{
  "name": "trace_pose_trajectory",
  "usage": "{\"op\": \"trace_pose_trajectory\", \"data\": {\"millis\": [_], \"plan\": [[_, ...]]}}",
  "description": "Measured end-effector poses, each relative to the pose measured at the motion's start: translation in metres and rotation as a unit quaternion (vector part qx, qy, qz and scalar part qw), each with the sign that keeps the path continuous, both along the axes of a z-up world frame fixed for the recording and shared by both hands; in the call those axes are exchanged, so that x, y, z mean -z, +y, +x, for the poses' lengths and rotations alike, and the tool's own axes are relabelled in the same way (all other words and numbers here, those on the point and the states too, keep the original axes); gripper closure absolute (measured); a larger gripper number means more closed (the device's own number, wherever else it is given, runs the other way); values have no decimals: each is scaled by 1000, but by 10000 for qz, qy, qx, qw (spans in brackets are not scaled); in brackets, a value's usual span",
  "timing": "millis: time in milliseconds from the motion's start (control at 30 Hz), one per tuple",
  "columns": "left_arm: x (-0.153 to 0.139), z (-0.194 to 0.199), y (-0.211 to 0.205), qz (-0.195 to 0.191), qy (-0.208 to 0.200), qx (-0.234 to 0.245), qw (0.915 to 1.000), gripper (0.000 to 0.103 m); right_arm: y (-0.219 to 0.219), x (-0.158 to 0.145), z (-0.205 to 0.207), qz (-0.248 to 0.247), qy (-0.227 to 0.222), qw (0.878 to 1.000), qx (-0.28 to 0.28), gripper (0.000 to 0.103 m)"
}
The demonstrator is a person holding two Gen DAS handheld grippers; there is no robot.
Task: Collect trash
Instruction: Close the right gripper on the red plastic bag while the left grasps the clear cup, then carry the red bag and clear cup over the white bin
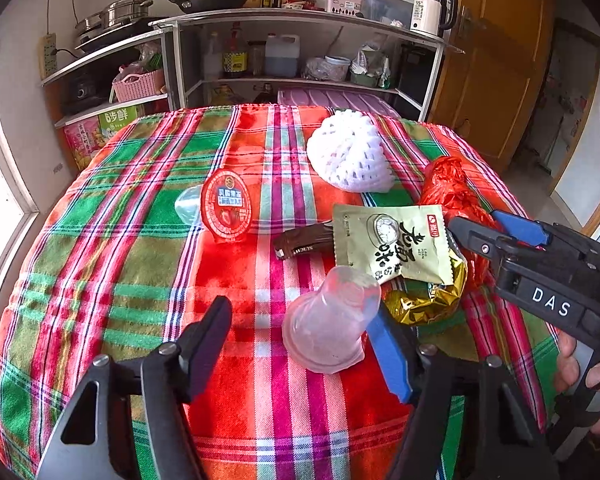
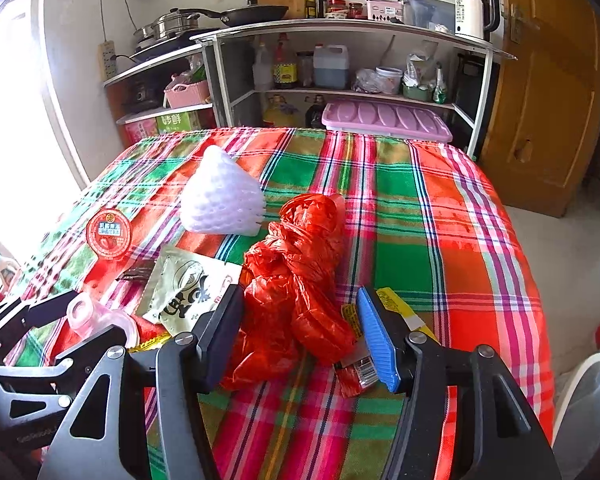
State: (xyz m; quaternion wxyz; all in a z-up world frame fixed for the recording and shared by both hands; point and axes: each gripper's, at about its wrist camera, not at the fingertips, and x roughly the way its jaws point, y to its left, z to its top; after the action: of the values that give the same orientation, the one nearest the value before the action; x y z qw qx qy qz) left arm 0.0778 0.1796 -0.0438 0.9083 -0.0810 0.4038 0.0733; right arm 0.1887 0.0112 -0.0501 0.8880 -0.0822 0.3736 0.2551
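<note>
- You had one white foam fruit net [image 1: 350,156] on the plaid tablecloth [image 1: 140,264].
- You had one crumpled red plastic bag [image 2: 300,280].
- You had one pale green printed snack packet [image 1: 396,246].
- You had one dark brown wrapper [image 1: 302,242].
- You had one crinkled gold foil wrapper [image 1: 432,300].
- You had one yellow labelled wrapper [image 2: 400,308], partly hidden.
- You had two small plastic jelly cups: one with a red round lid [image 1: 226,206], one clear and empty [image 1: 332,320].
- You had two grippers in view, left [image 1: 304,344] and right [image 2: 300,336].
</note>
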Motion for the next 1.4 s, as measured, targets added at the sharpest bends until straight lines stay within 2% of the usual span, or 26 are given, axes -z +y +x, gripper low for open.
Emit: {"op": "trace_pose_trajectory", "data": {"millis": [100,233,367,567,967,1400], "plan": [[1,0,0,-71,19,46,10000,44,1,1,0,-28,-4,10000,-12,45],[1,-1,-1,-110,26,106,9999,60,0,0,-4,-9,-48,10000,4,56],[0,-1,-2,-129,3,127,9998,60,-1,-2,-7,-10,-90,10000,19,65],[-6,-5,-3,-77,-101,112,9999,60,0,-4,-15,-25,-231,9997,0,69],[-22,-7,-14,-78,-265,238,9993,60,-18,-16,-34,200,-341,9992,50,70],[-39,-1,-46,-95,-459,563,9973,60,-61,-34,-64,389,-571,9964,483,70]]}}
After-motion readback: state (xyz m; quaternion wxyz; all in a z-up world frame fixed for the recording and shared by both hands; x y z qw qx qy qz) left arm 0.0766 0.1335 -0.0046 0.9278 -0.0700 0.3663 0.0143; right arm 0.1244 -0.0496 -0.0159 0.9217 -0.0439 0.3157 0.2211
